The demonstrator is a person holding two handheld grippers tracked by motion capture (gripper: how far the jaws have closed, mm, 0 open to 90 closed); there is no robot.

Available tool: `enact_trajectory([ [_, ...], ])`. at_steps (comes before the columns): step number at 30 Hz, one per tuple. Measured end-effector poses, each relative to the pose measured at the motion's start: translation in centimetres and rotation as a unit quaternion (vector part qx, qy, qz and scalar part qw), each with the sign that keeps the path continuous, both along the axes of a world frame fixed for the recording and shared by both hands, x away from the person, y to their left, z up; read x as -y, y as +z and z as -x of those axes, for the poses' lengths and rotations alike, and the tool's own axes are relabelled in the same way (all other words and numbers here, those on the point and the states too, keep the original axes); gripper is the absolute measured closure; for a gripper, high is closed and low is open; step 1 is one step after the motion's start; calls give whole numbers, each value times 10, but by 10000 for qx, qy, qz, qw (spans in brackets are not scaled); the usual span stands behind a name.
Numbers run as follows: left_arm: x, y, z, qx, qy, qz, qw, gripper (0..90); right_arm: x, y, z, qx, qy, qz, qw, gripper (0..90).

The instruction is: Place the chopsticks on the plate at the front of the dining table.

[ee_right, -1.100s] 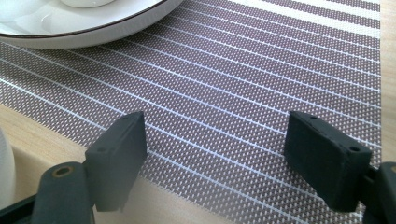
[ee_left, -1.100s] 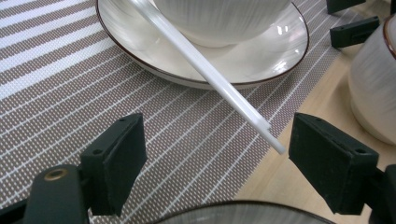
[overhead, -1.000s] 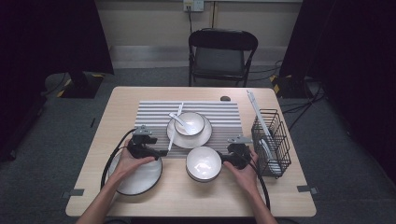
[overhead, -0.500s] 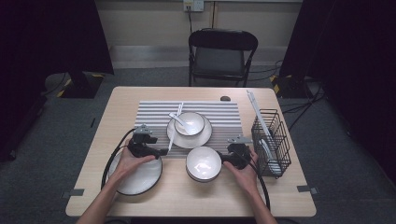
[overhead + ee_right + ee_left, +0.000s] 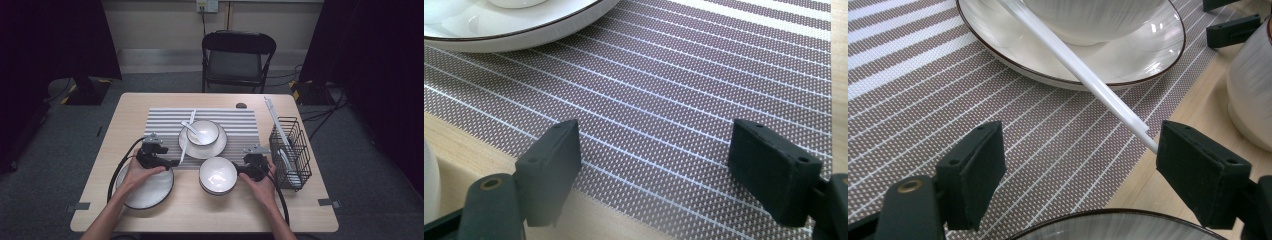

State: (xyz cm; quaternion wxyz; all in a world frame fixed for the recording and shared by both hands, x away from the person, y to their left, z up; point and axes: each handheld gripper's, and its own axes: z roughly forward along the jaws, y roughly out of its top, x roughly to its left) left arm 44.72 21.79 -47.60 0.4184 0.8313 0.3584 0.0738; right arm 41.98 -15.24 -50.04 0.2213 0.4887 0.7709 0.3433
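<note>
Left claw [image 5: 172, 162] and right claw [image 5: 235, 169] both gaping wide, tips facing inward, nothing gripped between

text: none readable | labels: none | brands: none | numbers: none | signs: none

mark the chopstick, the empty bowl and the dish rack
chopstick [image 5: 1083, 70]: left gripper view, mid-shaft over the plate rim.
empty bowl [image 5: 218, 175]: high view, inside bottom.
dish rack [image 5: 300, 155]: high view, right wire wall.

The wooden table [image 5: 125, 120] carries a striped mat [image 5: 240, 121], a plate [image 5: 150, 192], a bowl [image 5: 218, 175], a wire rack [image 5: 291, 150] and a small dark object [image 5: 241, 105].
</note>
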Motion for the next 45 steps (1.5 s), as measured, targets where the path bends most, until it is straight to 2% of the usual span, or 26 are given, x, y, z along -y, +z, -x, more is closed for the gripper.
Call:
enact_trajectory([
  [5,3,-1,0,32,-13,-65,10000,191,0,0,0,-7,-21,-5,10000,204],
  [9,3,-1,-1,49,10,2,10000,202,0,0,0,-6,-20,-5,10000,204],
  [13,4,-1,-1,24,-9,-45,10000,201,0,0,0,0,-6,-2,10000,204],
  [16,4,0,1,-16,-18,29,10000,198,0,0,0,-7,-21,-5,10000,204],
  [18,5,1,2,23,-67,-48,10000,195,0,0,0,-7,-12,-4,10000,204],
  [19,6,0,2,4,-63,-5,10000,195,0,0,0,-7,-22,-5,10000,204],
  [21,7,0,1,40,-88,-103,9999,196,0,0,0,-1,-4,-2,10000,204],
  [26,5,-3,-2,22,-30,-67,10000,196,0,0,0,-6,-22,-5,10000,204],
  [27,5,-3,-2,50,-16,15,10000,197,0,0,0,0,-13,-4,10000,204],
  [28,4,-1,-2,49,-5,-26,10000,197,0,0,0,-9,-15,-3,10000,204],
  [29,5,-1,-1,54,-7,45,10000,197,0,0,0,-8,-13,-3,10000,204],
  [30,4,0,-1,95,-41,-3,9999,197,0,0,0,-1,-4,-2,10000,204],
  [36,-2,2,1,54,26,-3,10000,200,0,0,0,1,-12,-4,10000,204],
  [40,-1,0,0,19,22,28,10000,199,0,0,0,-6,-22,-5,10000,204],
  [45,2,-1,-2,20,8,-30,10000,199,0,0,0,-7,-15,-3,10000,204],
])
